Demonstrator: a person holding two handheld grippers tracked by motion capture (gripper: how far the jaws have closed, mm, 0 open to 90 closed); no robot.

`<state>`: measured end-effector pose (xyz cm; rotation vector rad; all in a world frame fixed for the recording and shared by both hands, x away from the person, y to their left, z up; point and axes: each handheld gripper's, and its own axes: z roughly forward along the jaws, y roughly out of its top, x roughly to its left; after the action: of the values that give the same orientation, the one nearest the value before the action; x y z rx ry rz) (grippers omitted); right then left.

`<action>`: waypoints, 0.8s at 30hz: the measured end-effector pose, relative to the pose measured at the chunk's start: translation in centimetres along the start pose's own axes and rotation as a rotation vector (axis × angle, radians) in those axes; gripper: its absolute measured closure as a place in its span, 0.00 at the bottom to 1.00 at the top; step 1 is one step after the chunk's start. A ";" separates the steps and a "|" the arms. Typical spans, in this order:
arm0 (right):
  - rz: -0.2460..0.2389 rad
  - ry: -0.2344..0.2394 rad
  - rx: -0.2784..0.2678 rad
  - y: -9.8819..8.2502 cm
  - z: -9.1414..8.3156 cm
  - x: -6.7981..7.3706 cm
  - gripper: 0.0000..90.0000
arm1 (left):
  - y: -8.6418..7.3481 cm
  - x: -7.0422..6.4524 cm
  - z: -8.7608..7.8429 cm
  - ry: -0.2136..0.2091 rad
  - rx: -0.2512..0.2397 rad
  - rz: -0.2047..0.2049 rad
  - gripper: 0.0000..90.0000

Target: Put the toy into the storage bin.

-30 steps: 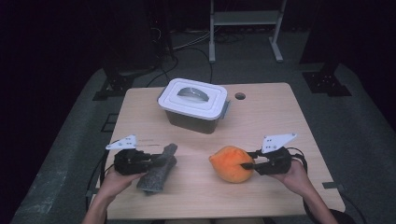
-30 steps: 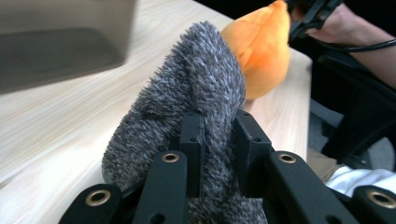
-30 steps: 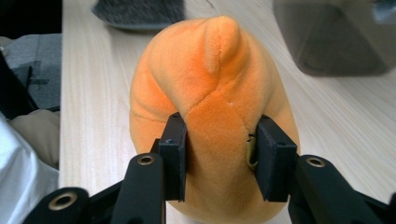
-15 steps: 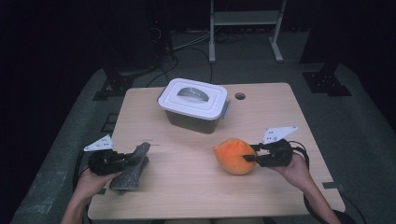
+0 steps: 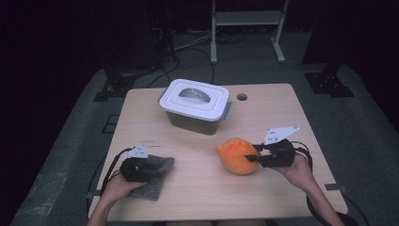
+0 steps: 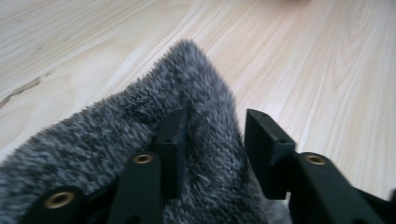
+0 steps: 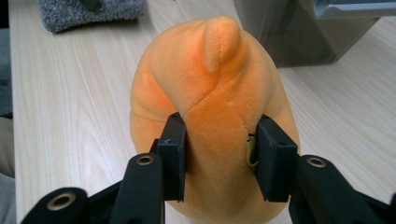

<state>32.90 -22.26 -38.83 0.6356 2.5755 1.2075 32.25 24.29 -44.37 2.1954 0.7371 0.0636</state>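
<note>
A grey fuzzy cloth (image 5: 149,187) lies flat at the table's front left. My left gripper (image 5: 154,165) rests over it. In the left gripper view the cloth (image 6: 140,121) bunches up between the jaws. The jaws have just been opening: one jaw sits against the fur and the other stands a little off it, so my left gripper (image 6: 215,140) is open. At the right, my right gripper (image 5: 251,154) is shut on an orange plush toy (image 5: 233,155) that rests on the table. Both pads press into the sides of the plush toy (image 7: 210,79) in the right gripper view.
A lidded white plastic container (image 5: 195,99) stands at the back middle of the wooden table (image 5: 282,117), with a small round hole (image 5: 242,97) to its right. Dark floor, cables and a rack lie beyond the table's far edge.
My left hand swung out to the left with the cloth, then came back right and down. The cloth now lies on the table and the left jaws have parted. The right hand barely moved.
</note>
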 end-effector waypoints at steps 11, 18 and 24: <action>-0.047 -0.060 0.066 1.0 1.2 1.4 0.62 | 1.8 -0.9 -1.5 0.013 -0.103 0.019 0.48; -0.030 -0.013 0.093 1.9 2.4 3.2 0.46 | 2.1 -1.4 -1.2 -0.011 -0.125 0.023 0.46; -0.050 0.096 0.083 2.2 2.7 4.8 0.45 | 2.7 -2.0 -0.8 -0.027 -0.131 0.049 0.44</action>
<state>30.38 -16.92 -38.99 0.5378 2.7159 1.1476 31.65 22.43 -41.50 2.0858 0.6463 0.1036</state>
